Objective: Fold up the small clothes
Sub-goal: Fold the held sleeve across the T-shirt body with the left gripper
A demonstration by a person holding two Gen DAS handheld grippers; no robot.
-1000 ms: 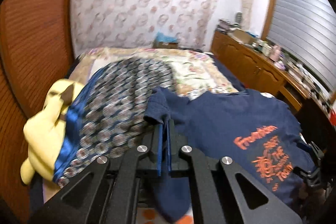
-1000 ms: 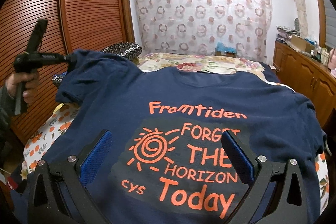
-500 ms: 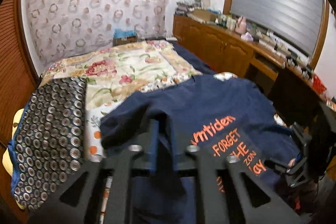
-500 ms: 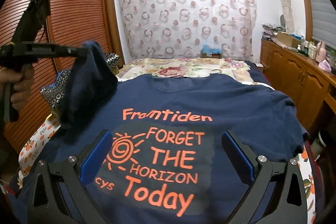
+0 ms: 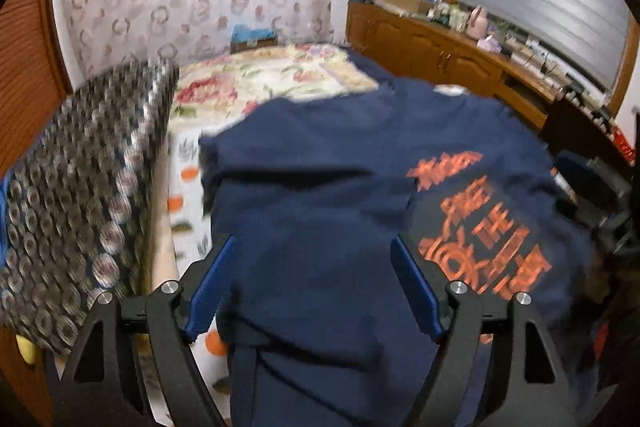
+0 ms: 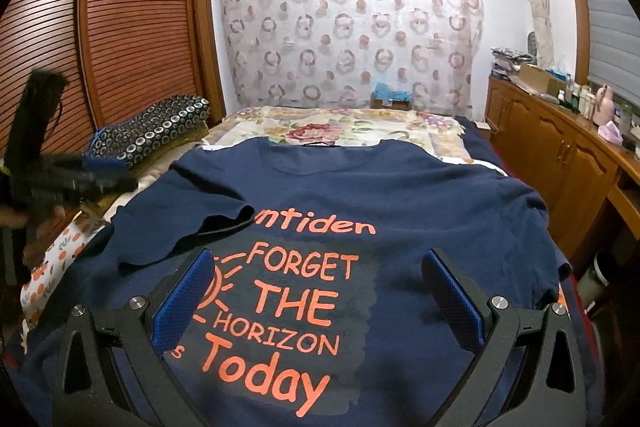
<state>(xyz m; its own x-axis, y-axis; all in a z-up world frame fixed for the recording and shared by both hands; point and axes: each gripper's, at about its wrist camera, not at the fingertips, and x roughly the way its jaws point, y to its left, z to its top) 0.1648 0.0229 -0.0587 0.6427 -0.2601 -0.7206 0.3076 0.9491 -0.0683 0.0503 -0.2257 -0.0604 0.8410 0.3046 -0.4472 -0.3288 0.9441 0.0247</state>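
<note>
On bed, navy tee (image 6: 400,195) w/ sleeve (image 6: 188,227) folded in — both tools, L (image 5: 316,283) & R (image 6: 316,303), apart

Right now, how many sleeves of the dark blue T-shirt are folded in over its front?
1. The navy T-shirt's sleeve nearest the brown slatted wardrobe is folded over the orange lettering; the other sleeve, towards the wooden cabinets, lies spread out.

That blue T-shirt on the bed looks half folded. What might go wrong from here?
The folded-in sleeve lies rumpled over the print, so the T-shirt may crease. The left gripper, whose jaws have just been opening and pinch nothing, could drag it askew. The shirt's right edge hangs past the bed and may slip.
</note>
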